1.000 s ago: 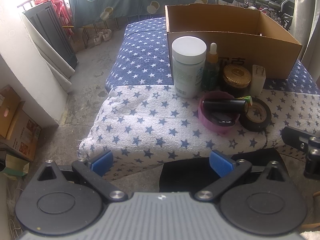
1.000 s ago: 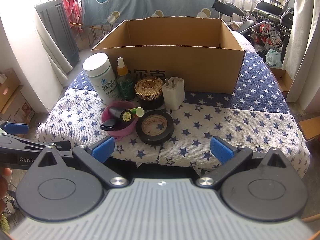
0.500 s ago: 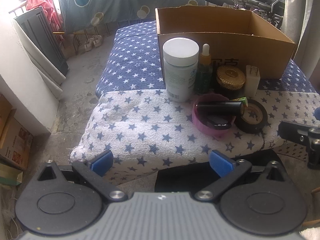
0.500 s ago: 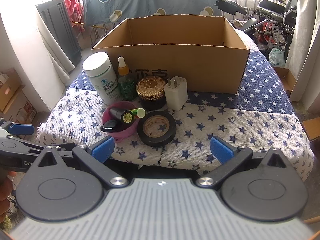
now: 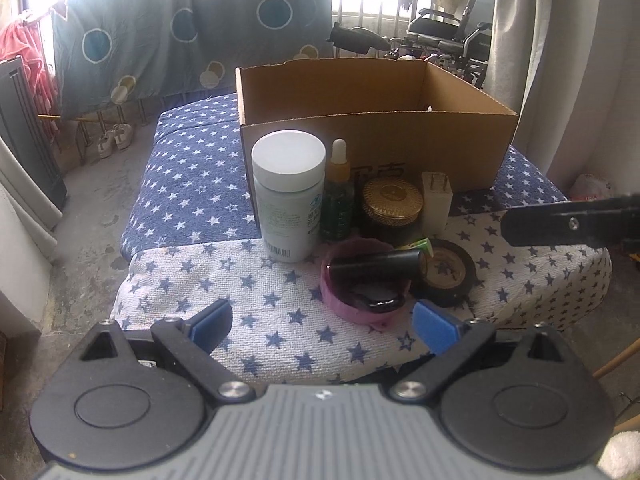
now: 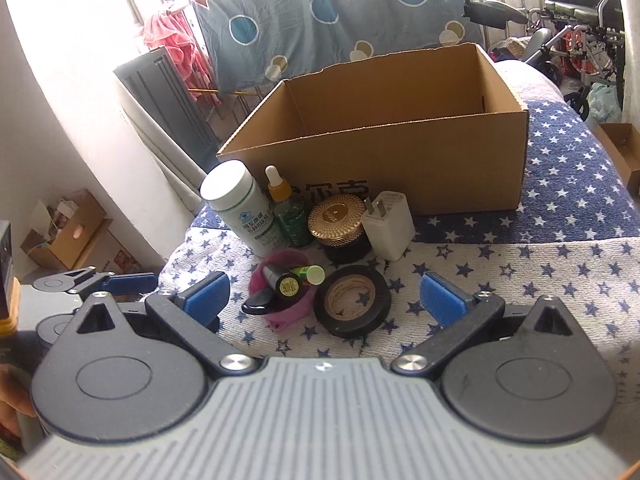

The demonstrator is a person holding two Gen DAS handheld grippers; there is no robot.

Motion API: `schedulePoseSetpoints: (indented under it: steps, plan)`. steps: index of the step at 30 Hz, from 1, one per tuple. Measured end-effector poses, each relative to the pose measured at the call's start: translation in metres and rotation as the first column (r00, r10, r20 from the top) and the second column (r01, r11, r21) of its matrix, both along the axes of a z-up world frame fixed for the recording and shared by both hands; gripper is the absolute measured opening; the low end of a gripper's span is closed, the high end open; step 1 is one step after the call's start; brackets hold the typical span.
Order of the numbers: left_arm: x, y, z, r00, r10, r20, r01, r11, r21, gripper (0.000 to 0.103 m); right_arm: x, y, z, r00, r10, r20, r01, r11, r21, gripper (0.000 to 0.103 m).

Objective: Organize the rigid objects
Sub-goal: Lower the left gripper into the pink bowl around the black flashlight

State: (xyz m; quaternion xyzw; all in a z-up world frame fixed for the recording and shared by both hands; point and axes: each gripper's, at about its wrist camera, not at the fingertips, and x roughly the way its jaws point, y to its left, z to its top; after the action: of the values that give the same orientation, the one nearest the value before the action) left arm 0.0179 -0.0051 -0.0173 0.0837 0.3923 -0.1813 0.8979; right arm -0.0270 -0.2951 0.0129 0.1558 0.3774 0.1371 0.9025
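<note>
Where bottles stand, cardboard box behind.

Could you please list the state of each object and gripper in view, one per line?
cardboard box: open, nothing visible inside
white bottle: upright, capped
dropper bottle: upright
gold-lidded jar: lid on
black tape roll: lying flat
left gripper: closing, nothing between
right gripper: open

Open brown cardboard box: one
White plastic jar with white lid: one
Green glass dropper bottle: one
Dark jar with gold lid: one
White plug charger: one
Black tape roll: one
Pink bowl: one
</note>
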Motion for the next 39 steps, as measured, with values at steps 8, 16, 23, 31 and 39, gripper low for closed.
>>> schedulePoseSetpoints:
  steps: [8, 16, 23, 31, 39]
  plan:
    - [0.009, -0.023, -0.005, 0.986, -0.165, 0.0, 0.165, 0.986, 0.018, 0.072, 0.033, 0.001, -0.029, 0.99, 0.062, -0.123, -0.032, 0.973, 0.229, 0.068]
    - [0.025, -0.043, -0.019, 0.972, -0.236, -0.012, 0.236, 0.97, 0.051, 0.062, 0.053, 0.004, -0.051, 0.977, 0.066, -0.202, -0.003, 0.955, 0.295, 0.045]
    - [0.034, -0.051, -0.027, 0.963, -0.266, -0.039, 0.268, 0.962, 0.043, 0.057, 0.06, 0.007, -0.05, 0.977, 0.076, -0.197, -0.011, 0.95, 0.312, 0.031]
    - [0.037, -0.055, -0.029, 0.962, -0.27, -0.03, 0.271, 0.962, 0.039, 0.055, 0.066, 0.015, -0.044, 0.982, 0.098, -0.161, -0.046, 0.954, 0.298, 0.029]
    - [0.039, -0.063, -0.029, 0.96, -0.279, -0.009, 0.279, 0.958, 0.06, 0.056, 0.065, 0.009, -0.04, 0.986, 0.071, -0.15, -0.025, 0.958, 0.285, 0.03]
